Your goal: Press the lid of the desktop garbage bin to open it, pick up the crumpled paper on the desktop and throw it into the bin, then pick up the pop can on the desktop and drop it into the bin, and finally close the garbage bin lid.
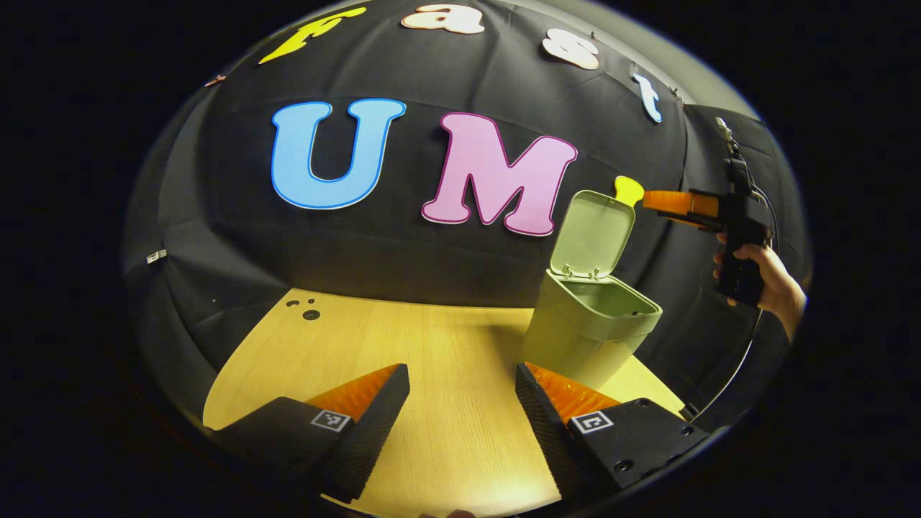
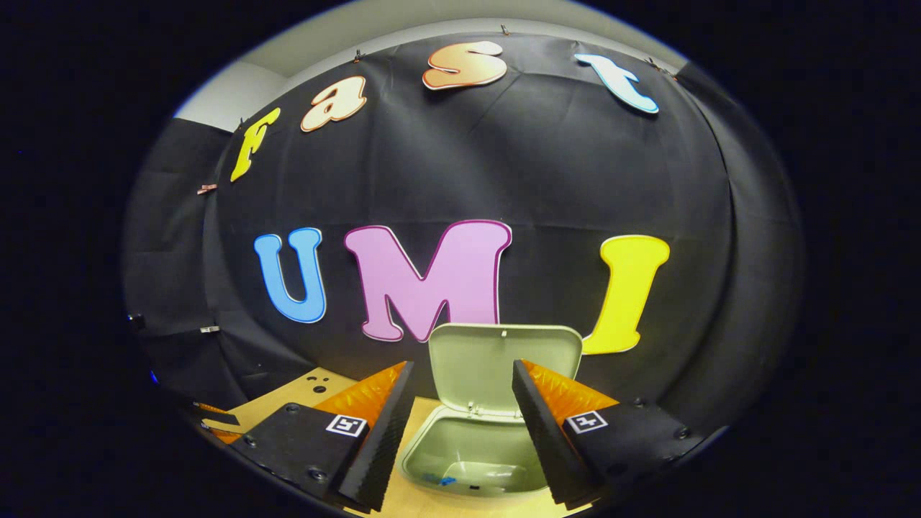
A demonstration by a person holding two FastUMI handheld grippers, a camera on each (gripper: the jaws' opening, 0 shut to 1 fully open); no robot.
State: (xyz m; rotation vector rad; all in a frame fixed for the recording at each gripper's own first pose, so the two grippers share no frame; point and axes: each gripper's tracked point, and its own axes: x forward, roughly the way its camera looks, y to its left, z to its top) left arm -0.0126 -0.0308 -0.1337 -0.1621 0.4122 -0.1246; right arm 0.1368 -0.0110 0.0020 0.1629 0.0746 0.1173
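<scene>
Bin open on the table, both of your grippers empty.

In the left gripper view, your left gripper [image 1: 462, 403] hovers low over the bare wooden table [image 1: 432, 345] with its jaws spread wide and nothing between them. The green garbage bin [image 1: 586, 324] stands at the table's far right, near the black cloth wall, and its lid [image 1: 593, 234] is swung up, nearly upright. Your right gripper [image 1: 658, 200] is held by a hand [image 1: 763, 277] beside the raised lid's top edge, up and to its right; you cannot tell there how its jaws stand. In the right gripper view, that gripper's jaws are parted and hold nothing, and you look down between them into the open bin [image 2: 471, 460], where pale items lie on the bottom, too dim to name.
</scene>
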